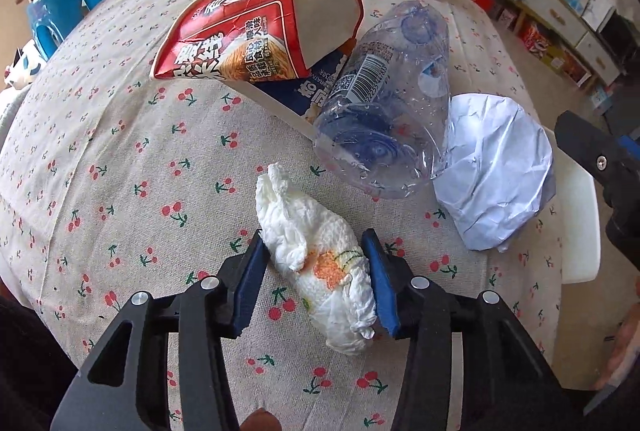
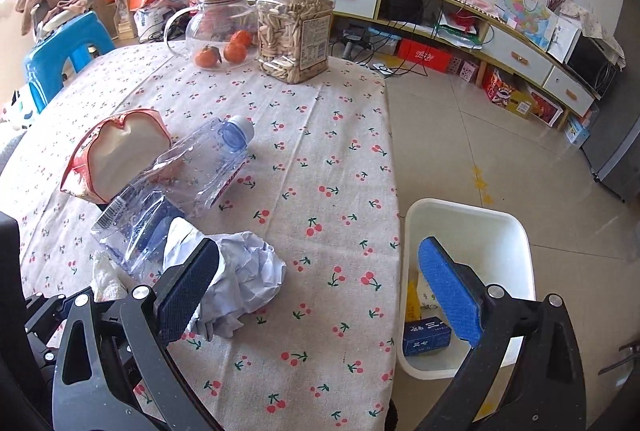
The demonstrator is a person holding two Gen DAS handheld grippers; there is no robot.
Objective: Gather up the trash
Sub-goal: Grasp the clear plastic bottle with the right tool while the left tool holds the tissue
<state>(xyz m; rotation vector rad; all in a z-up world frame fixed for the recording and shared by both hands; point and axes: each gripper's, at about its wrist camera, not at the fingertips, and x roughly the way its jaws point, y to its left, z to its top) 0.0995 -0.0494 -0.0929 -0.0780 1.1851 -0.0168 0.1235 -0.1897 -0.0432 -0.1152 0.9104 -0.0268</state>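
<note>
The left gripper (image 1: pixel 316 273) is closed on a crumpled white tissue (image 1: pixel 316 251) that lies on the cherry-print tablecloth (image 1: pixel 120 171). Both blue pads are pressed against the sides of the tissue, near its orange-stained part. The tissue is seen resting on the cloth; whether it has been lifted at all cannot be told from this view.

The right gripper (image 2: pixel 320 295) is held wide open with nothing between its pads. Its left finger (image 2: pixel 188 287) is placed just beside a ball of crumpled paper (image 2: pixel 244 279) on the table, and may be touching it. Its right finger (image 2: pixel 450 295) is positioned past the table edge, over a white bin (image 2: pixel 520 251) on the floor. A blue box (image 2: pixel 426 335) and other packaging are seen inside the bin.

The remaining trash is grouped behind the tissue. A crushed clear bottle (image 1: pixel 384 103) is laid on its side, touching the paper ball. A red noodle wrapper (image 1: pixel 256 27) is propped open beside the bottle, over a dark blue packet (image 1: pixel 308 87).

At the far end of the table, a jar of seeds (image 2: pixel 296 31) and a glass pot (image 2: pixel 220 27) with oranges (image 2: pixel 234 51) by it are placed well apart from the trash.
</note>
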